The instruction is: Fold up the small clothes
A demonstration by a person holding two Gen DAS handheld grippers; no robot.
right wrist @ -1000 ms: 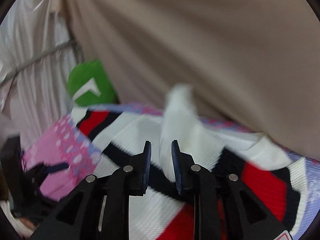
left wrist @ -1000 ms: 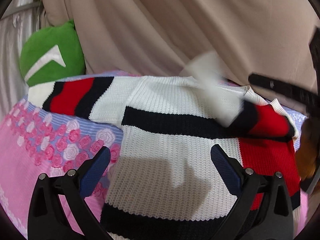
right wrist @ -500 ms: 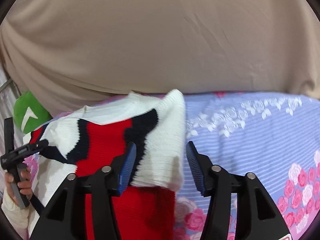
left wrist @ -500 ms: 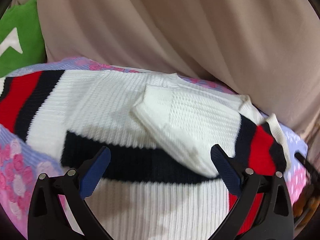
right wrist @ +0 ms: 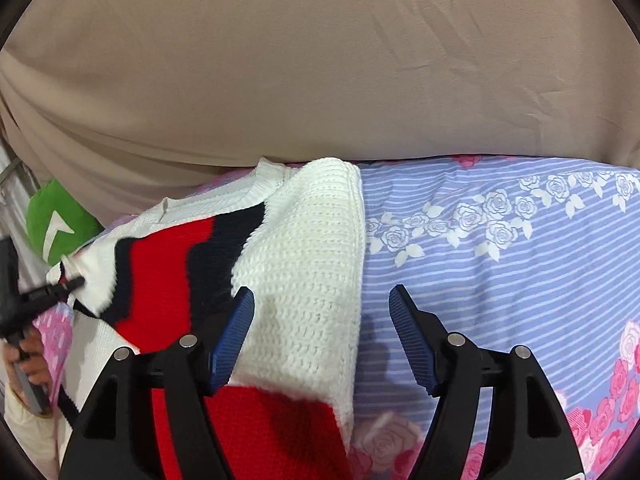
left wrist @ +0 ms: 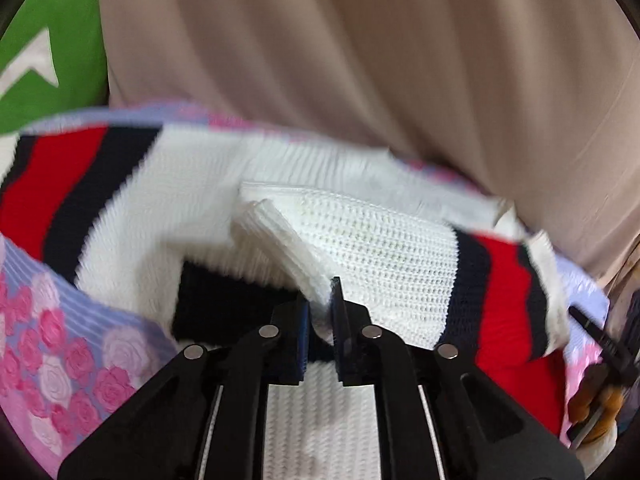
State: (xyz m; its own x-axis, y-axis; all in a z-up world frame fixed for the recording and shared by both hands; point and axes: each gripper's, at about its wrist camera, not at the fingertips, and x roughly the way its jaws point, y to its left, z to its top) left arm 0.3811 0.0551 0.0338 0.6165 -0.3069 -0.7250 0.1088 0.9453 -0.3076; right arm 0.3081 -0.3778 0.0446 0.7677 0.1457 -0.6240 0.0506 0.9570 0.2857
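L tongs [left wrist: 320, 316] pinched on white cuff [left wrist: 280, 236] of the folded-in sleeve, centre frame. Striped knit sweater [right wrist: 304, 264] lies on the floral bedsheet [right wrist: 500, 272], left half of R view. R tongs [right wrist: 322, 332] wide open, empty, straddling the sweater's edge. I'd drag cuff flat w/ low tension, keep fold line straight, avoid bunching.

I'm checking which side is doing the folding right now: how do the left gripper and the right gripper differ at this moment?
The left gripper is shut on the white cuff of the folded sleeve; the right gripper is open and holds nothing. The left gripper sits over the sweater's middle, the right gripper at the sweater's folded edge, one finger over the floral sheet. Both have black arms with blue pads.
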